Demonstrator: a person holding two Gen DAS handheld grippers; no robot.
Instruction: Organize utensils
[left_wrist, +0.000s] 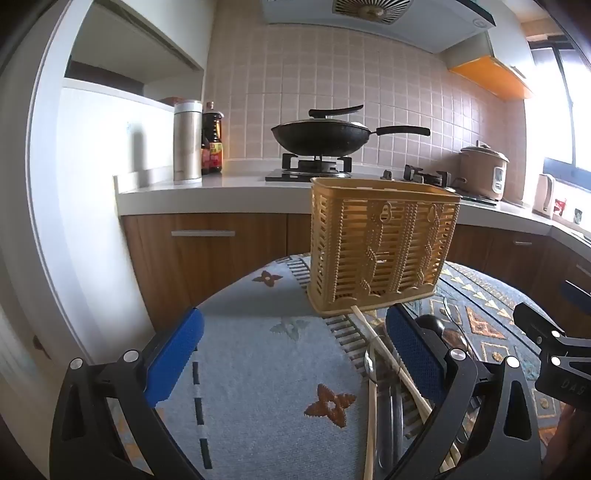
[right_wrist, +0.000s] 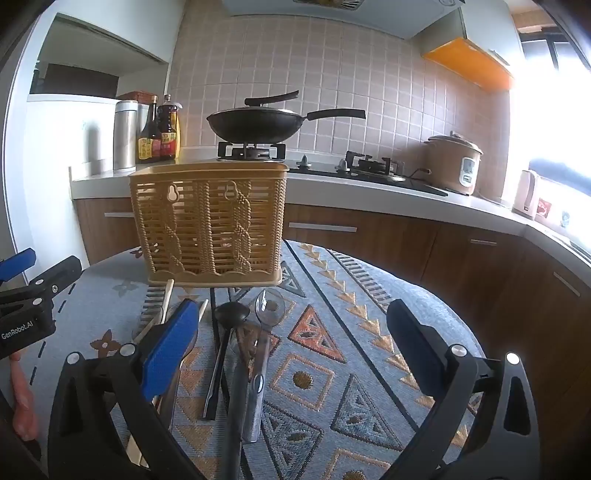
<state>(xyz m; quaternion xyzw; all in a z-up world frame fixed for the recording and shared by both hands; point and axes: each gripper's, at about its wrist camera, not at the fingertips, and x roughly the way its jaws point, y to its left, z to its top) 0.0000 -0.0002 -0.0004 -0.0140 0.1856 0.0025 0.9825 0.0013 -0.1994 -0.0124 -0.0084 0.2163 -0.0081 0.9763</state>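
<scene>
A tan slatted utensil basket (left_wrist: 380, 247) stands upright on a patterned cloth; it also shows in the right wrist view (right_wrist: 210, 225). In front of it lie wooden chopsticks (left_wrist: 384, 350), a black spoon (right_wrist: 231, 314), a clear spoon (right_wrist: 269, 306) and other long utensils (right_wrist: 255, 387). My left gripper (left_wrist: 295, 354) is open and empty, its right finger above the chopsticks. My right gripper (right_wrist: 291, 350) is open and empty, hovering over the spoons. The chopsticks (right_wrist: 164, 306) pass under its left finger.
The table carries a blue patterned cloth (right_wrist: 351, 332). Behind it a kitchen counter (left_wrist: 221, 184) holds a black wok (left_wrist: 321, 136) on a stove, bottles (right_wrist: 159, 129), a steel canister (left_wrist: 187, 140) and a rice cooker (right_wrist: 454, 162). Wooden cabinets stand below.
</scene>
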